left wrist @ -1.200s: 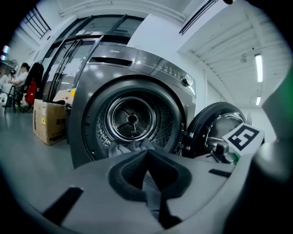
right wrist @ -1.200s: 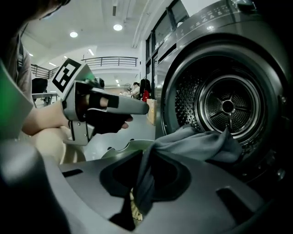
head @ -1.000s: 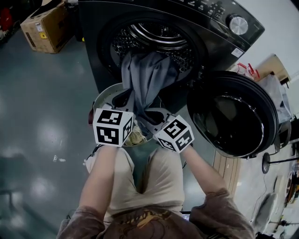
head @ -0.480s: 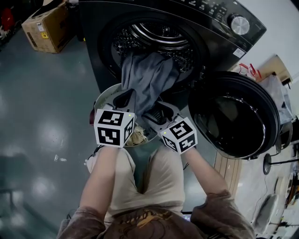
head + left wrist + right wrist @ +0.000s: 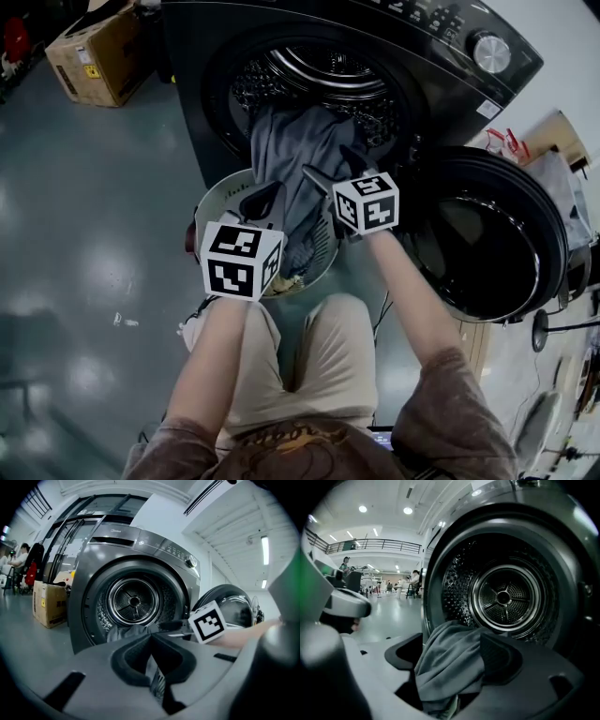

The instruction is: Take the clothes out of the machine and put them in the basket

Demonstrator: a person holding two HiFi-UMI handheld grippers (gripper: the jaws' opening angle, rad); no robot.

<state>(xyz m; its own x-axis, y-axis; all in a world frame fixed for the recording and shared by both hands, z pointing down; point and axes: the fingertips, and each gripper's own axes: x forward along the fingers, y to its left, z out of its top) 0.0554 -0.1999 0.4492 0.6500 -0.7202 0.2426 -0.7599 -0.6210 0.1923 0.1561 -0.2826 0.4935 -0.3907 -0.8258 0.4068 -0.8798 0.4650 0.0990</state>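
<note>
A grey garment (image 5: 295, 159) hangs out of the dark machine's drum (image 5: 319, 66) and runs down into the white basket (image 5: 217, 192) in front of it. My right gripper (image 5: 330, 169) is raised at the drum's lower rim, over the garment. Its jaws have just been opening and now stand apart, with the grey garment (image 5: 450, 667) showing between them, not pressed by the pads. My left gripper (image 5: 262, 200) sits over the basket beside the cloth. Its pads meet at the tips (image 5: 151, 637); I see nothing clearly pinched there.
The machine's round door (image 5: 497, 234) hangs open at the right. A cardboard box (image 5: 94, 52) stands on the floor at the far left. The holder's knees are just behind the basket. People sit far off in the hall (image 5: 412, 581).
My right gripper has left the basket and swung up towards the drum opening, its jaws spreading on the way. The left gripper has kept its place over the basket.
</note>
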